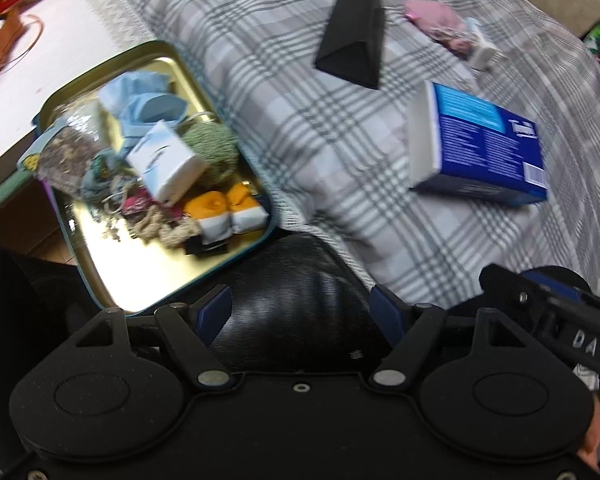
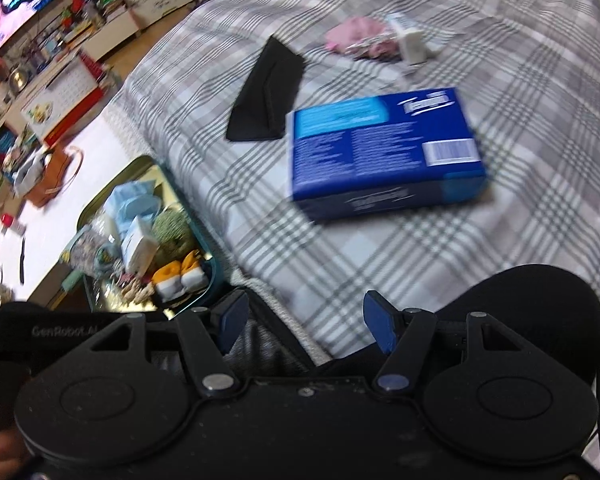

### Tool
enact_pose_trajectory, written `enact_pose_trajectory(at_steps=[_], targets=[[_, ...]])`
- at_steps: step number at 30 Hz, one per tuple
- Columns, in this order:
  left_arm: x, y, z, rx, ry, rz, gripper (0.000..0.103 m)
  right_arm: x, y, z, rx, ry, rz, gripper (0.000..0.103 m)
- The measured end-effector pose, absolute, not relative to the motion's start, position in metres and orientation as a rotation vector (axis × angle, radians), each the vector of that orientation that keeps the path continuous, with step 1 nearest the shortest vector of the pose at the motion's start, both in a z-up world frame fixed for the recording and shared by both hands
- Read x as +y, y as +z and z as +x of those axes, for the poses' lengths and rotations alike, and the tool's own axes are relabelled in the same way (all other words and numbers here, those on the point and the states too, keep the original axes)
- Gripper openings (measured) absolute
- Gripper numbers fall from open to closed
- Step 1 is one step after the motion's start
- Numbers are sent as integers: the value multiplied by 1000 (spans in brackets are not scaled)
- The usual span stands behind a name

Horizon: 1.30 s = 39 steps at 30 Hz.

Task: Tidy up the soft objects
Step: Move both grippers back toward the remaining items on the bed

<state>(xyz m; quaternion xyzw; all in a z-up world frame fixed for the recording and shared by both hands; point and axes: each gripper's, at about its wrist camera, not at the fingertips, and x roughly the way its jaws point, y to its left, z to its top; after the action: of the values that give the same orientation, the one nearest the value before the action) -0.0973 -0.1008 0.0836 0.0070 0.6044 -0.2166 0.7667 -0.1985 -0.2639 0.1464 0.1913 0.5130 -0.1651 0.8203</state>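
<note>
A gold tin tray (image 1: 140, 280) with a teal rim sits at the bed's left edge and holds soft items: orange-and-white socks (image 1: 224, 212), a green knit ball (image 1: 212, 152), light blue cloth (image 1: 148, 108) and a white tissue pack (image 1: 166, 164). The tray also shows in the right wrist view (image 2: 210, 280). On the plaid bed lie a blue box (image 1: 484, 144) (image 2: 380, 152), a black triangular case (image 1: 354, 36) (image 2: 268, 92) and a pink pouch (image 1: 440, 24) (image 2: 360, 38). My left gripper (image 1: 300, 312) and right gripper (image 2: 306, 320) are open and empty, both held low near the bed's front edge.
A grey plaid blanket (image 2: 520, 120) covers the bed. A small white block (image 2: 414, 44) lies by the pink pouch. A white table (image 1: 40, 72) with a brown bag stands left of the tray. A TV (image 2: 8, 12) and cluttered shelves are far left.
</note>
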Motion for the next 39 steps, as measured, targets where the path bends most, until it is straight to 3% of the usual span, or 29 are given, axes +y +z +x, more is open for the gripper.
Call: enact_pose_trajectory(at_steps=[20, 39], targets=[[-164, 101, -108, 1292, -590, 101, 71, -362, 164, -232, 982, -588, 526, 64], [-194, 106, -72, 1290, -590, 125, 71, -415, 154, -177, 970, -655, 560, 64]])
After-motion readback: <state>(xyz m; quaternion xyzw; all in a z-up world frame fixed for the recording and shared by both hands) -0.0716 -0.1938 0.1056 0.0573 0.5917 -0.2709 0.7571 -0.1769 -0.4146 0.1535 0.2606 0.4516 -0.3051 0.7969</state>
